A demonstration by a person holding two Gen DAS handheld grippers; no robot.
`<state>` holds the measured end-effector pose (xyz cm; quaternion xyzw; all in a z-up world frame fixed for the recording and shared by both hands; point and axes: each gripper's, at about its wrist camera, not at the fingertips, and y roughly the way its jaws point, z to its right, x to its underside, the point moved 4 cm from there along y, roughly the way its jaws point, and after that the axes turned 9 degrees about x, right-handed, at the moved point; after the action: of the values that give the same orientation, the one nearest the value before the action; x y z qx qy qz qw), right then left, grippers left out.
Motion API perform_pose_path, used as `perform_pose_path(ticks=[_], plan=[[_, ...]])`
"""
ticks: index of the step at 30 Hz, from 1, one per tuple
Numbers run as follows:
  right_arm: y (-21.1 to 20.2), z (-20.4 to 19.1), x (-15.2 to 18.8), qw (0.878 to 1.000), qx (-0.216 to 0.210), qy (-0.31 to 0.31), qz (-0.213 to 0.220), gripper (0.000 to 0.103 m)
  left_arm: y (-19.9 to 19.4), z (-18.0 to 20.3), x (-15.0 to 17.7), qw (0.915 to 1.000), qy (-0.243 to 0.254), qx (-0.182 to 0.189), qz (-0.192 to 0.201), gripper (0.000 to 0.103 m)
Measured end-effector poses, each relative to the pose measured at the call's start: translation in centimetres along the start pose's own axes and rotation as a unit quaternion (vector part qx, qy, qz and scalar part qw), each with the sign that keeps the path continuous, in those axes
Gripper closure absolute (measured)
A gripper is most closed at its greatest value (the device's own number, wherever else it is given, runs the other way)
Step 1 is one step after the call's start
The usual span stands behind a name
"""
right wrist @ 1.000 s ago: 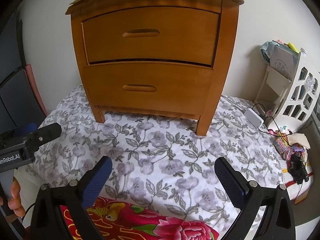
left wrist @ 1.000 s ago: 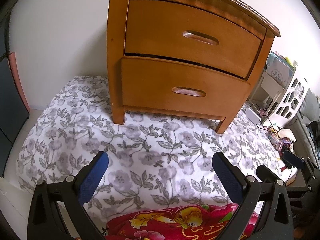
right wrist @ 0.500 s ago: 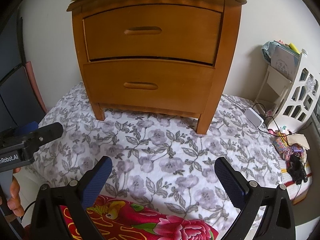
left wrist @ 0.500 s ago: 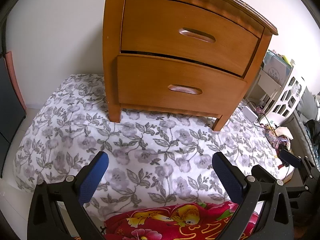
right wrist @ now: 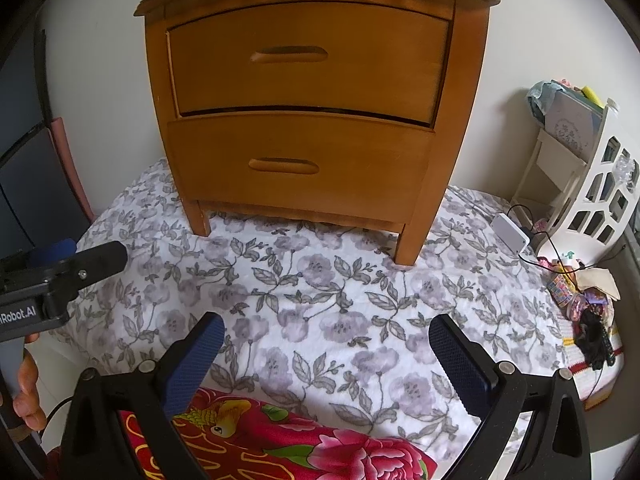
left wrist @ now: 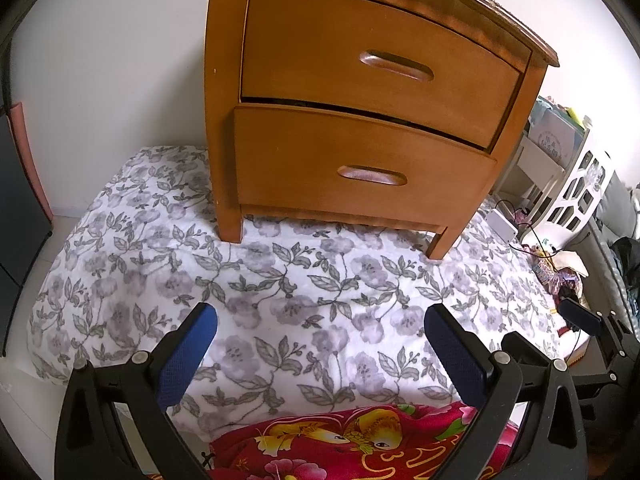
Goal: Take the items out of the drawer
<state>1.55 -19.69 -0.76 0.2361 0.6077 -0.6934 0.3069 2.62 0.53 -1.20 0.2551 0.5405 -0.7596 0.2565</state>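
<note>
Closer now than a second ago, we face the wooden nightstand (left wrist: 360, 120), which looms larger in both views. It stands at the far edge of the floral bedspread (left wrist: 300, 300), both drawers shut, the lower drawer (right wrist: 296, 160) just proud. Our left gripper (left wrist: 320, 344) and right gripper (right wrist: 326, 352) hang released, holding nothing, over open spread, with a red blanket (right wrist: 280, 440) at the near edge.
</note>
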Motion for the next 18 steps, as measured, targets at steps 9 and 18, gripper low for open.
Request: perform_pose_path(ticks=[9,18], plan=[[1.0,-0.1,0.1,1.0,-0.005,-0.002,-0.012,0.0,1.0,-0.2,-1.6,0.9997,0.021,-0.007,-0.006,0.0],[2.7,1.9,-0.6,0.999,0.017,0.009,-0.026,0.0,5.4,3.2,-10.8,0.9856,0.166,-0.03,-0.016,0.0]])
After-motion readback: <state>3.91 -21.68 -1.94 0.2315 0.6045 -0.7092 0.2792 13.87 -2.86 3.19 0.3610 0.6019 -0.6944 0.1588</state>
